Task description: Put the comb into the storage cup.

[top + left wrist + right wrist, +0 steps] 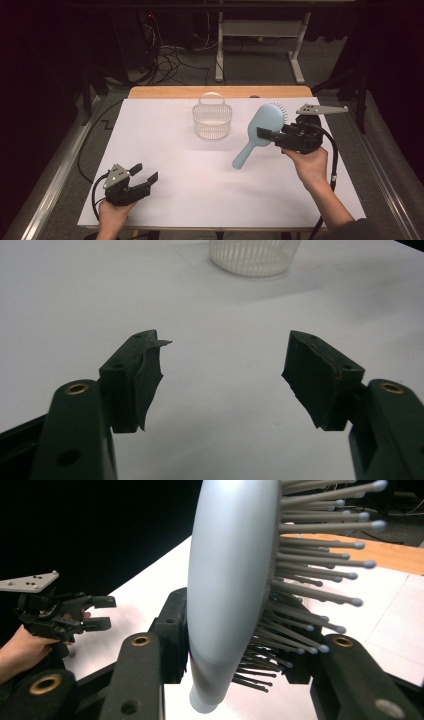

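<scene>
A light blue hairbrush [260, 131] hangs above the right part of the white table [170, 150], handle pointing down and left. My right gripper [270, 134] is shut on its head; in the right gripper view the brush's smooth back [230, 580] presses one jaw and the bristles [310, 580] face the other. A white slatted basket [212, 119] stands empty at the far middle of the table, left of the brush; its base [255, 257] shows in the left gripper view. My left gripper [145, 172] rests near the front left, open and holding nothing [222, 375].
The table's wooden far edge [220, 92] lies behind the basket. Beyond it stand a desk frame [260, 45] and tangled cables [170, 57] on the dark floor. A metal rail [55, 170] runs along the table's left side.
</scene>
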`<state>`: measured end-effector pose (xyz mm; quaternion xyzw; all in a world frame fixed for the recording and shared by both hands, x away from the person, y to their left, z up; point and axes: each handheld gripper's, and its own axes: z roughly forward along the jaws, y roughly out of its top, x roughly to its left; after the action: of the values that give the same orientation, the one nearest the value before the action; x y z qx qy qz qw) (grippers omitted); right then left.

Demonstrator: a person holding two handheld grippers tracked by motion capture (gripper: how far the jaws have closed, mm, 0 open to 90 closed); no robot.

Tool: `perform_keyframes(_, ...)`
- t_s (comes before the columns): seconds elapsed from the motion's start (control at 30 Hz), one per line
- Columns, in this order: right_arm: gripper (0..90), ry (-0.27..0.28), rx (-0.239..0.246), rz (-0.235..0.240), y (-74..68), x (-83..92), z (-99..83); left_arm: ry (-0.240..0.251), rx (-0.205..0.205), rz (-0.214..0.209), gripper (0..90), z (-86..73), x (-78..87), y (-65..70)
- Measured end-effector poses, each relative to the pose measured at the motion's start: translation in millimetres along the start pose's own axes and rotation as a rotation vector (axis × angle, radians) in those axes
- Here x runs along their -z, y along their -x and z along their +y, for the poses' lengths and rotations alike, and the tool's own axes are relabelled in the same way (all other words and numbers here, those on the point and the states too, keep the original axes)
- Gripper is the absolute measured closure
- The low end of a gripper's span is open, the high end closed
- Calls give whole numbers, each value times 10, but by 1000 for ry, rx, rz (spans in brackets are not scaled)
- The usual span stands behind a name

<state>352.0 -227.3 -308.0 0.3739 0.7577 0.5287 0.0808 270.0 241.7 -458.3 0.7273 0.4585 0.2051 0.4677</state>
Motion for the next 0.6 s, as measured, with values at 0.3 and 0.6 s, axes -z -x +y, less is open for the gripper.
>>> perform_keyframes(0.3,560,16,1,2,18,-53,138,-4,18,17,324,-10,-12,-22)
perform_keyframes(0.6,560,15,4,-11,45,-100,247,-9,27,19,324,-14,-18,-39)
